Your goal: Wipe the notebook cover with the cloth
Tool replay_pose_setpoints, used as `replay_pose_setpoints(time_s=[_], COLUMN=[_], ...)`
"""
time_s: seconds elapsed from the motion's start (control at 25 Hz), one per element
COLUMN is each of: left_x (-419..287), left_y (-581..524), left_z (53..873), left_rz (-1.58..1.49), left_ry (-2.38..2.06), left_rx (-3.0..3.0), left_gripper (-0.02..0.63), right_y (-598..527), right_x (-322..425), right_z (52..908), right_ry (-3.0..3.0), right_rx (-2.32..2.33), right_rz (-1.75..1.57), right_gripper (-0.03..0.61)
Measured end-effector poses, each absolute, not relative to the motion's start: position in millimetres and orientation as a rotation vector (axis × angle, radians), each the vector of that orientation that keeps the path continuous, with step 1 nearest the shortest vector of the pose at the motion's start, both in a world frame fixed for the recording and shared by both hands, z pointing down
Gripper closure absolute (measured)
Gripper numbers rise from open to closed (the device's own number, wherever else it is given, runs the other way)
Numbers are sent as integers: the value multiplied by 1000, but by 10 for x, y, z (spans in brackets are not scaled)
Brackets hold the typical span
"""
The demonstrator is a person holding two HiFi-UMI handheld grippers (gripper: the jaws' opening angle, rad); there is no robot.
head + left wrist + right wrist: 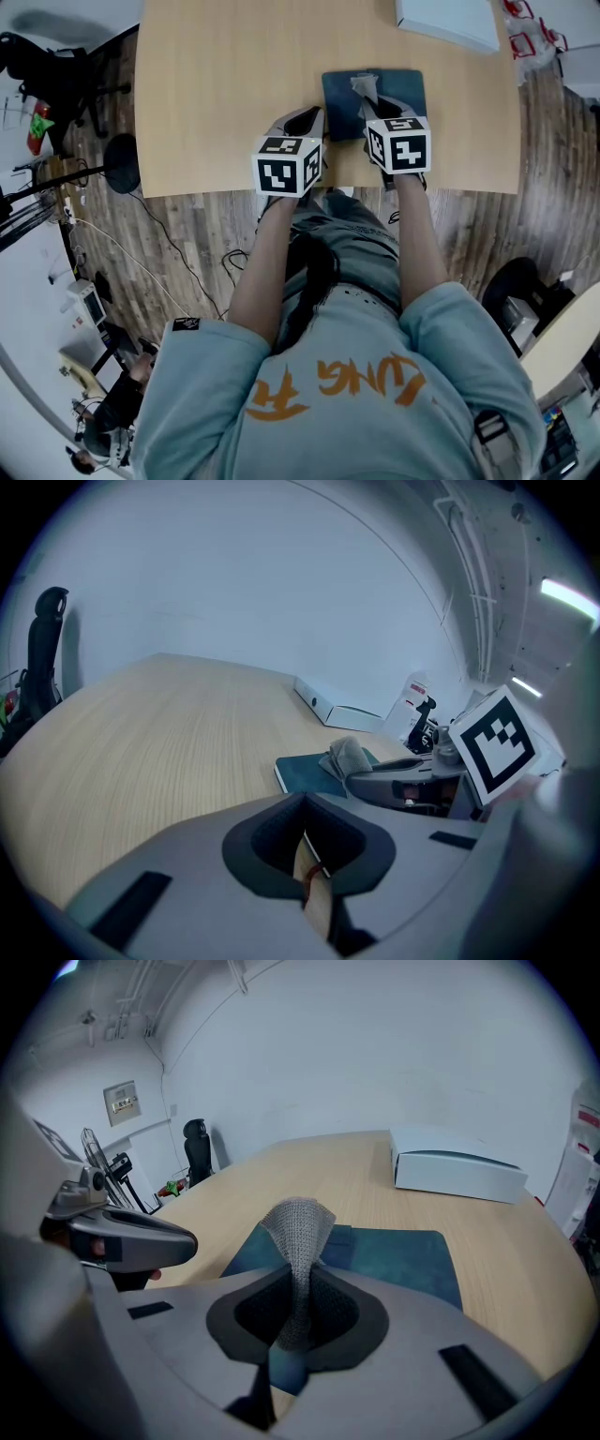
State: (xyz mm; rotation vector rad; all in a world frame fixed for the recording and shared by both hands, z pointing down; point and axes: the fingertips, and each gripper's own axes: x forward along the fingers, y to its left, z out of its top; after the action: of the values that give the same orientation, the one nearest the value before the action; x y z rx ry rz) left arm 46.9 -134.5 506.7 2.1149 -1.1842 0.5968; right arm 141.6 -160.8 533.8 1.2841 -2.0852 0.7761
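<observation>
A dark teal notebook (pixel 398 92) lies flat near the front edge of the wooden table (pixel 234 84). My right gripper (pixel 372 105) hovers over the notebook's near left part, shut on a grey knitted cloth (pixel 298 1227) that stands up out of the jaws. The notebook (pixel 394 1255) spreads out ahead of it. My left gripper (pixel 302 122) is just left of the notebook, jaws shut with nothing in them. In the left gripper view the notebook (pixel 302 772), cloth (pixel 349 755) and right gripper (pixel 398 785) show to the right.
A white flat box (pixel 450 21) lies at the table's far right, seen too in the right gripper view as the box (pixel 455 1176). The person's body is close against the table's front edge. Bare tabletop stretches left and beyond the notebook.
</observation>
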Motion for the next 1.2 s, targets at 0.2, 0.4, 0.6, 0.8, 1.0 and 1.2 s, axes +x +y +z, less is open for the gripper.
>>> replay_pose_setpoints(time_s=[0.2, 0.4, 0.6, 0.8, 1.0, 1.2], left_x=[564, 637, 687, 702, 735, 832], left_y=[-1356, -1385, -1403, -1419, -1440, -1436], left_z=[5075, 5082, 5095, 5113, 5104, 5095], left_rz=[609, 620, 627, 632, 636, 643], left_ry=[-1163, -1140, -1123, -1118, -1111, -1098], left_rx=[2129, 2140, 2149, 2150, 2156, 2167], left_gripper=[596, 596, 597, 596, 595, 595], right_y=[-1607, -1628, -1637, -1651, -1674, -1660], right_x=[1528, 1633, 1726, 1823, 2000, 2202], right_z=[5339, 5332, 5341, 5359, 5356, 5357], right_ry=[-2070, -2053, -2042, -2024, -1997, -1974], right_rx=[1308, 1335, 1361, 1384, 1432, 1475], right_rz=[765, 766, 776, 779, 790, 807], right_gripper=[548, 548, 548, 548, 548, 548])
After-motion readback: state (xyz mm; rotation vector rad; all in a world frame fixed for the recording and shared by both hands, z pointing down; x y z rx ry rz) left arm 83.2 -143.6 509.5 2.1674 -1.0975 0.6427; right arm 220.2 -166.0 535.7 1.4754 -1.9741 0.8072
